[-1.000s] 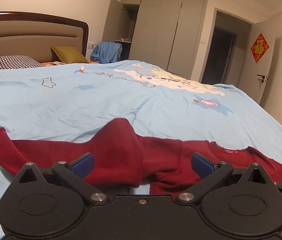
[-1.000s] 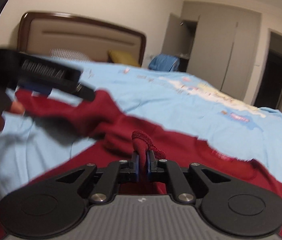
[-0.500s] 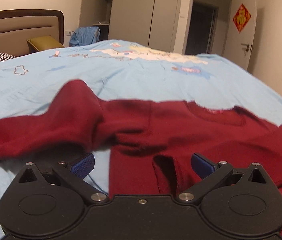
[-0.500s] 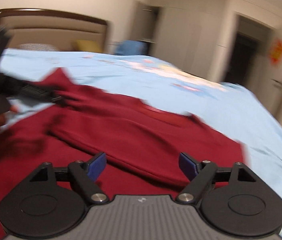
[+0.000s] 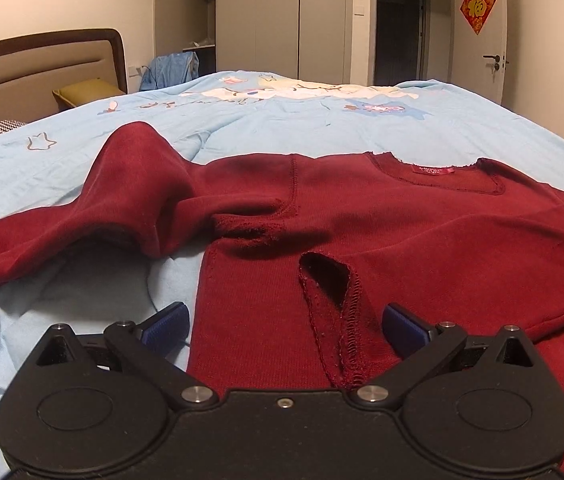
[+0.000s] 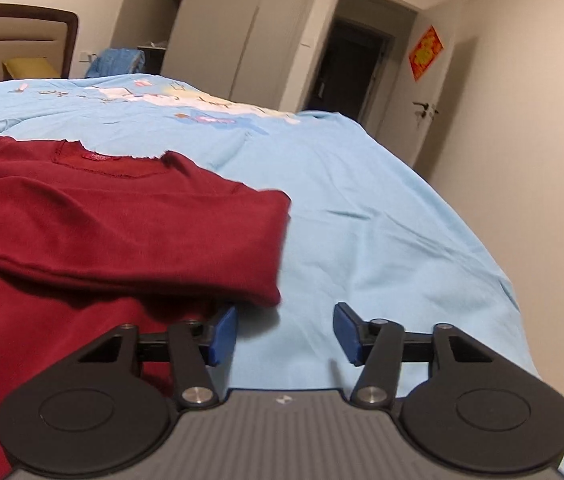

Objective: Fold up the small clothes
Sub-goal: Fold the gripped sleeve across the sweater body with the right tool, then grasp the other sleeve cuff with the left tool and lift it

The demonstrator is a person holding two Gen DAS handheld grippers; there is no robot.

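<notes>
A red sweater (image 5: 422, 216) lies flat on the blue bedsheet (image 5: 322, 124), filling the middle of the left wrist view, one sleeve already laid across its body, probably to narrow it for folding. The other sleeve (image 5: 130, 184) bunches at centre left, not yet folded. The left gripper (image 5: 284, 322) and right gripper (image 6: 284, 334) both gape wide, holding nothing; the right view is slightly blurred.

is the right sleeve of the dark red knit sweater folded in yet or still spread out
Folded in: the right sleeve lies across the dark red knit sweater, its open cuff resting on the chest.
</notes>
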